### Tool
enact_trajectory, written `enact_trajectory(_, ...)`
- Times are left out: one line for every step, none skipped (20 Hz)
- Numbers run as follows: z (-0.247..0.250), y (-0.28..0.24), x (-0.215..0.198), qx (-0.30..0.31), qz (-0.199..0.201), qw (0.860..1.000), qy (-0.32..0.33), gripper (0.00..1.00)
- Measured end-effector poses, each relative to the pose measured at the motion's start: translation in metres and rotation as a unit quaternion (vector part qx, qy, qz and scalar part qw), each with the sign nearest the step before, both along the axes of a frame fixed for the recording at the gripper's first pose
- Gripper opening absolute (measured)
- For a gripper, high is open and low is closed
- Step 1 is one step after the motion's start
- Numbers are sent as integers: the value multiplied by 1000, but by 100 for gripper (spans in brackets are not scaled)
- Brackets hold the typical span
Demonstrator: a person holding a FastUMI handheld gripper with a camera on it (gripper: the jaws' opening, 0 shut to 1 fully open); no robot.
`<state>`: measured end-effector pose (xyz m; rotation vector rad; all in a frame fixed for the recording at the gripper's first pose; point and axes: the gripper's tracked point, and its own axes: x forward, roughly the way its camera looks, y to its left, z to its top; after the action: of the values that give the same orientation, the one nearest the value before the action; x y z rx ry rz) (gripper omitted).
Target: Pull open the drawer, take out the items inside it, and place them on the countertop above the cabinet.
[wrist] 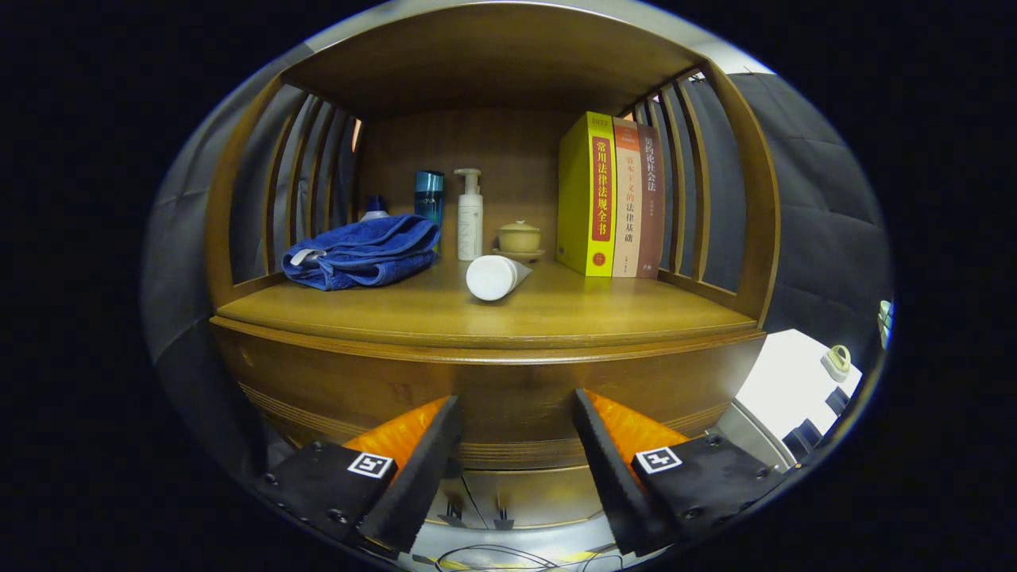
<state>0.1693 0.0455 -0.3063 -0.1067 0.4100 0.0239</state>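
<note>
The wooden cabinet's countertop (620, 314) stretches just beyond my fingers, with a shelf roof above it. Below its front lip runs the drawer front (334, 381), a curved wooden band; no gap shows along it. My gripper (516, 397) is open, its fingers spread wide right in front of that band with nothing between them. On the countertop a white tube (493, 276) lies on its side near the middle. A folded blue towel (361, 253) rests to its left.
At the back stand a blue bottle (429, 199), a white pump bottle (469, 214) and a small lidded cup (519, 238) on a saucer. Three upright books (612, 199) fill the right side. Slatted wooden sides close both ends. Cables (493, 556) lie on the floor below.
</note>
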Motion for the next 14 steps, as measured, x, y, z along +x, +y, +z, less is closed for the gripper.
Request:
enact_trajectory(4, -2, 0, 1, -2, 1000, 2, 96)
enact_trajectory(13, -3, 0, 5, -3, 1000, -1, 97)
enact_trajectory(25, -4, 0, 9, -2, 1000, -8, 98)
enact_trajectory(41, -6, 1, 13, 0, 1000, -17, 99)
enact_trajectory(59, -8, 1, 14, 2, 1000, -27, 99)
enact_trajectory(79, -11, 2, 14, 3, 999, -38, 99)
enact_trajectory(100, -14, 2, 11, 3, 999, -46, 99)
enact_trajectory(122, -16, 1, 8, 5, 998, -56, 98)
enact_trajectory(147, -18, 0, 7, 8, 998, -69, 98)
enact_trajectory(171, -18, -2, 7, 10, 996, -85, 98)
enact_trajectory(196, -19, -5, 8, 14, 995, -101, 98)
enact_trajectory(217, -19, -2, 8, 17, 993, -113, 98)
enact_trajectory(236, -22, -8, 11, 20, 992, -121, 98)
enact_trajectory(254, -20, -8, 15, 23, 992, -126, 98)
